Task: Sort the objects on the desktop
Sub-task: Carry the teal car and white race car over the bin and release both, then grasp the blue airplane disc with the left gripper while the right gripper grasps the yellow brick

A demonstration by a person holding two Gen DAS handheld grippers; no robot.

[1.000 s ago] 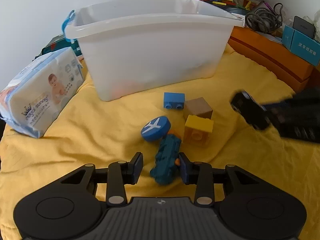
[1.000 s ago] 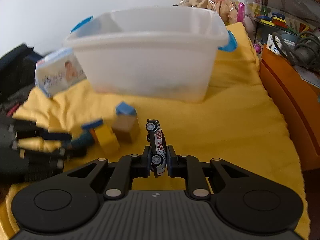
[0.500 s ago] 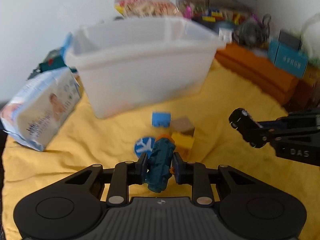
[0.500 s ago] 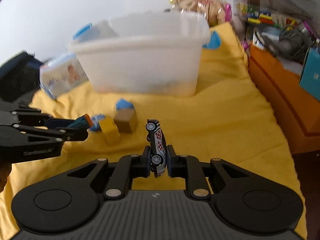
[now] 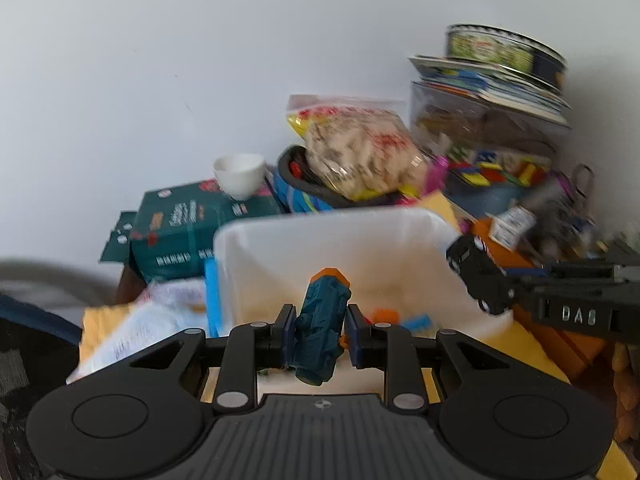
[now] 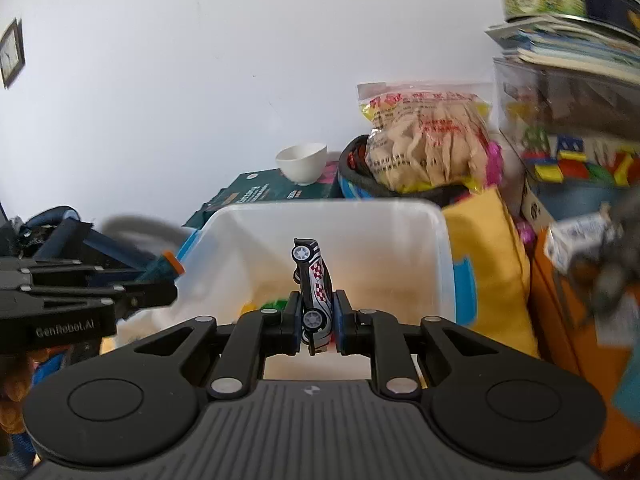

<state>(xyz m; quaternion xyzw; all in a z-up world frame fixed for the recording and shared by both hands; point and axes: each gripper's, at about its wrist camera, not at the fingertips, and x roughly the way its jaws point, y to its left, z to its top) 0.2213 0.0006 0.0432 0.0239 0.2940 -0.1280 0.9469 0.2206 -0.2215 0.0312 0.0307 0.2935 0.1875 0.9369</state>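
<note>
Grippers over bin [image 6: 440, 264]: left gripper [image 5: 318, 330] clamps teal toy [image 5: 322, 320]; right gripper [image 6: 316, 320], marked "DAS" at 3 o'clock in left view, clamps car [image 6: 314, 292]; "GenRobot.AI" shows only in right view.

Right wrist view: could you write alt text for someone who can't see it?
A black two-fingered tool grips a small silver toy car nose-up over an open white plastic bin. At left, a second tool holds a teal toy at the bin's edge; cluttered shelves and a snack bag stand behind.
</note>
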